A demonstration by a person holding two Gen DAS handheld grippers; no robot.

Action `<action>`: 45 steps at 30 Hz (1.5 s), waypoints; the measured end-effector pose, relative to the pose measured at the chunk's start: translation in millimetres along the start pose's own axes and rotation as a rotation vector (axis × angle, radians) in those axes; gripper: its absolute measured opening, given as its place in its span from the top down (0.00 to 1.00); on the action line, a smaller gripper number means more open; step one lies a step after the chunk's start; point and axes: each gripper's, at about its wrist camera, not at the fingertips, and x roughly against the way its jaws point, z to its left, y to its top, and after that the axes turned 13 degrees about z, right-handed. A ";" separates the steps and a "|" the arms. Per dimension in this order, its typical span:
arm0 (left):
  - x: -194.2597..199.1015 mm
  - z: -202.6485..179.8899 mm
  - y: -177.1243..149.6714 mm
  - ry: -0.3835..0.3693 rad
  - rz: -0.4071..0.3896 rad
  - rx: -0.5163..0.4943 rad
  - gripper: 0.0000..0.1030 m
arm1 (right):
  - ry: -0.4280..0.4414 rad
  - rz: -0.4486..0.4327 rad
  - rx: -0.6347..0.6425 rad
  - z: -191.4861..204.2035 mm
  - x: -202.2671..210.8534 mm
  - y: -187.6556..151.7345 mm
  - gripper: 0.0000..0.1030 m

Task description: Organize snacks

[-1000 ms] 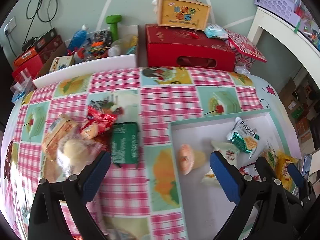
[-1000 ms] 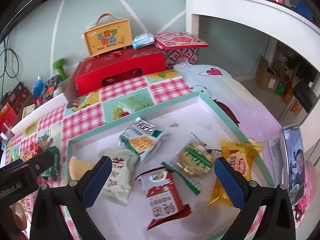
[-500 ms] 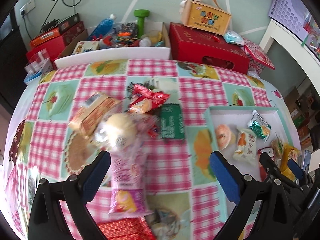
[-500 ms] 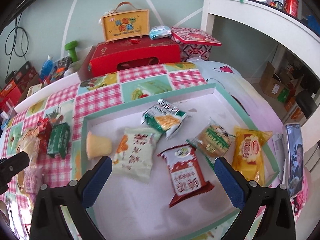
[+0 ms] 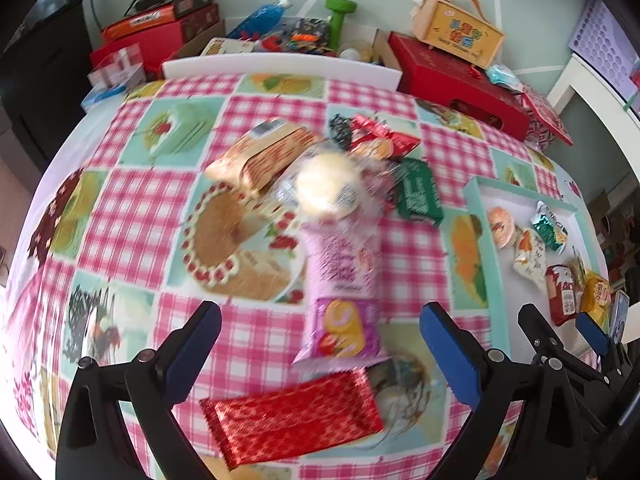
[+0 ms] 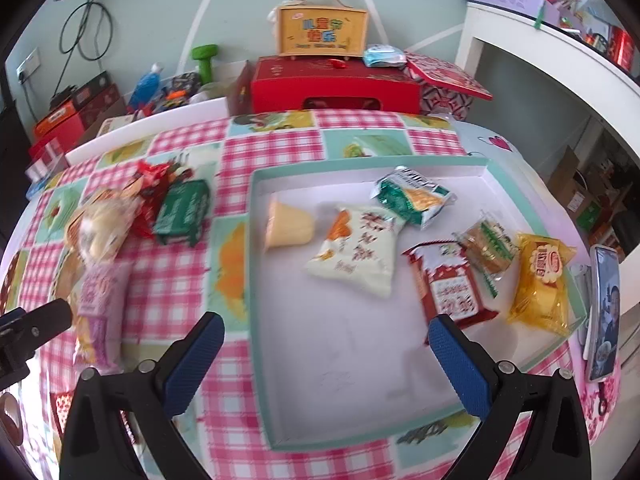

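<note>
- Checked cloth [image 5: 132,208] covers the surface.
- Left gripper [image 5: 320,356] hovers with fingers spread wide, empty, over a pink packet [image 5: 340,280] in the loose snack pile.
- Green packet [image 6: 182,212] lies just left of the tray [image 6: 256,264].
- Right gripper [image 6: 326,360] hovers above the tray, fingers spread, empty.
- Six snacks lie inside the tray.
</note>
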 end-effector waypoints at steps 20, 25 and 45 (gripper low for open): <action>-17.0 46.2 -42.0 -0.022 0.083 0.135 0.04 | 0.036 0.041 0.083 33.2 2.8 -54.6 0.00; -21.2 63.0 -48.0 0.000 0.095 0.213 0.04 | 0.041 0.045 0.079 32.2 3.6 -59.0 0.00; -26.3 20.5 -70.1 0.020 0.153 -0.056 0.04 | 0.067 0.060 0.023 18.6 0.4 -57.5 0.00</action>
